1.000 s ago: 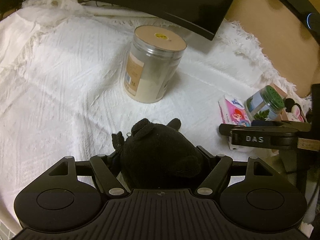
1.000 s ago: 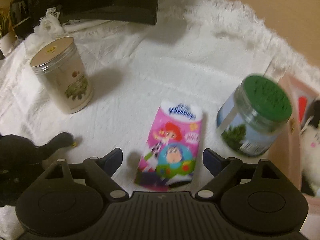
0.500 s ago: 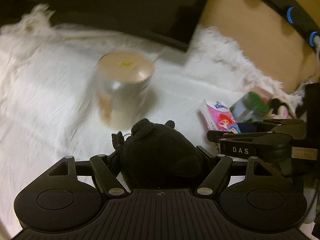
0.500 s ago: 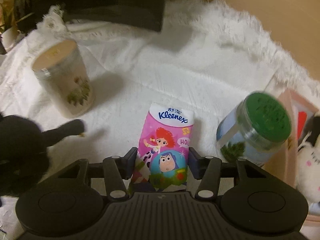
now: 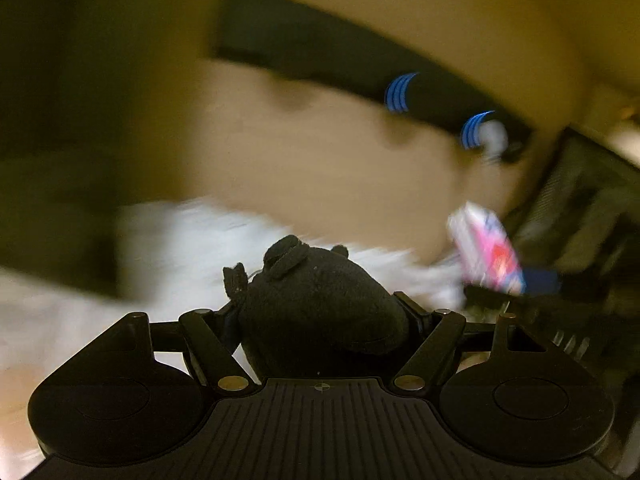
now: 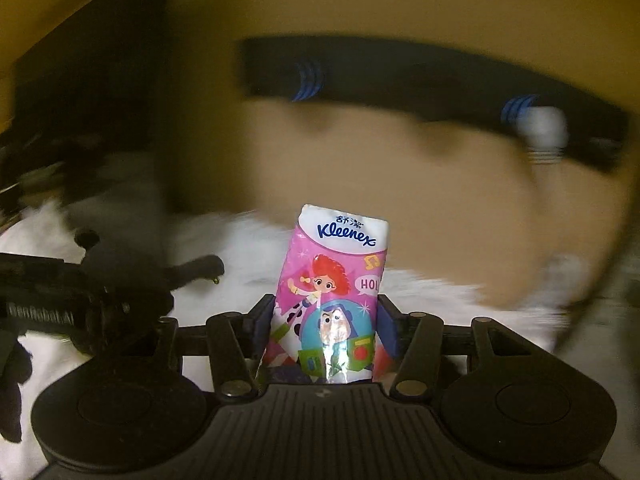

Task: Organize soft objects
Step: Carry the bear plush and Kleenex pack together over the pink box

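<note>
Left wrist view: heavy motion blur behind, only the held item is sharp. Left gripper (image 5: pixel 320 320) has its jaws clamped on the black plush toy (image 5: pixel 316 304), which bulges up and forward out of the gap. Held around the body; a round ear and a small limb poke out ahead of the fingers. White fringed cloth (image 5: pixel 180 236) smears below, so the toy looks lifted clear of it, though blur makes that a judgement.

Handling, plush: soft, light, compressible. Squeezes a lot before it resists, so the hold is a wide wrap on the bulk, not a precise pinch. Fuzzy surface, low slip risk. Not fragile. Best hold is mid-body as now; taking an ear or limb would let it swing.

Right wrist view: right gripper (image 6: pixel 326 320) has its jaws closed on the Kleenex tissue pack (image 6: pixel 332 292), upright, held at the lower half with the logo end sticking up free. Also seems off the cloth.

Handling, pack: light, squashy, glossy film wrapper, so slicker than the plush. Glare on the lower front suggests creasing in the film. Wrapper could slide or buckle under a hard squeeze; moderate force across the narrow sides near the middle looks right. Current hold is low, so the top may wobble on a fast swing.

The tissue pack is also visible at right in the left view, blurred.
</note>
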